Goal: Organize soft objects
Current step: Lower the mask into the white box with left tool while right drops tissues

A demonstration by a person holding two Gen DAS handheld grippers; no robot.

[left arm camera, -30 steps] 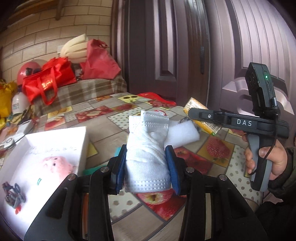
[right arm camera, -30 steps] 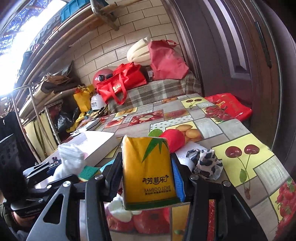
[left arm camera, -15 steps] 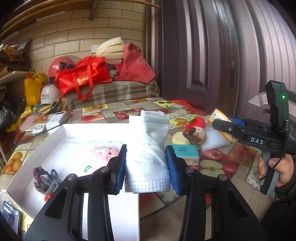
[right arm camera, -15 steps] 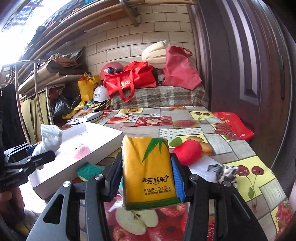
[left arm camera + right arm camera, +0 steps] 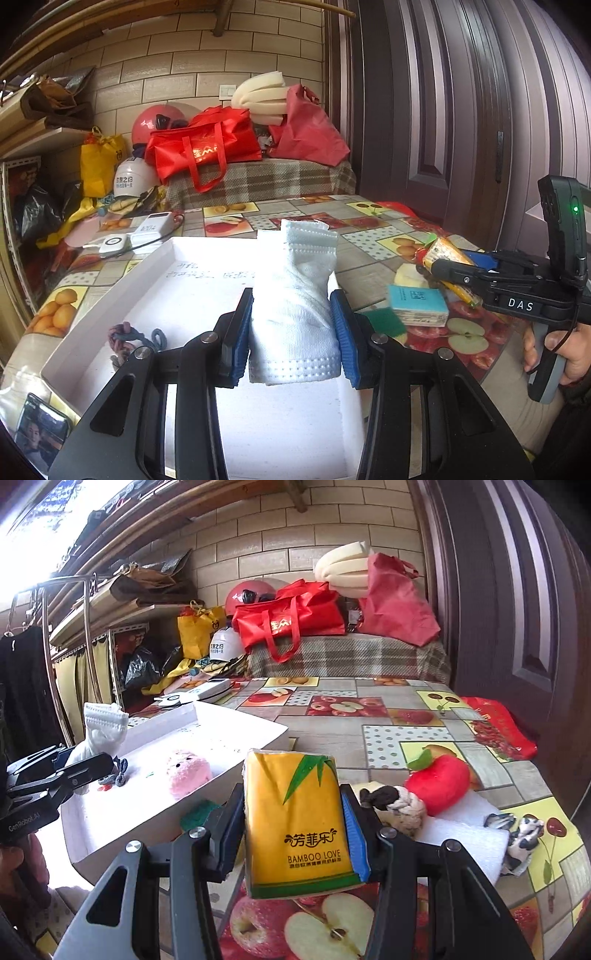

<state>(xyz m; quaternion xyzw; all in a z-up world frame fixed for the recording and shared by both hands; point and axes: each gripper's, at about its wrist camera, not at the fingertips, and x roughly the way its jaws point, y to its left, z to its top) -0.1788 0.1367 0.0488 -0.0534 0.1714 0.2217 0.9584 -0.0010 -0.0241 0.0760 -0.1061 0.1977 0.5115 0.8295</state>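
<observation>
Now left tongs hold white cloth over box.

Pink plush hidden behind mask in left view, phone cut off btm-left, handwriting on white box unreadable.

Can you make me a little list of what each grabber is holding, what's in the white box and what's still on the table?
left gripper: shut on a white face mask, over the white box
right gripper: shut on a yellow tissue pack, over the table
in the box: pink plush toy, hair ties
on the table: red plush apple, green sponge, white foam block, knotted black-and-white cloth
</observation>
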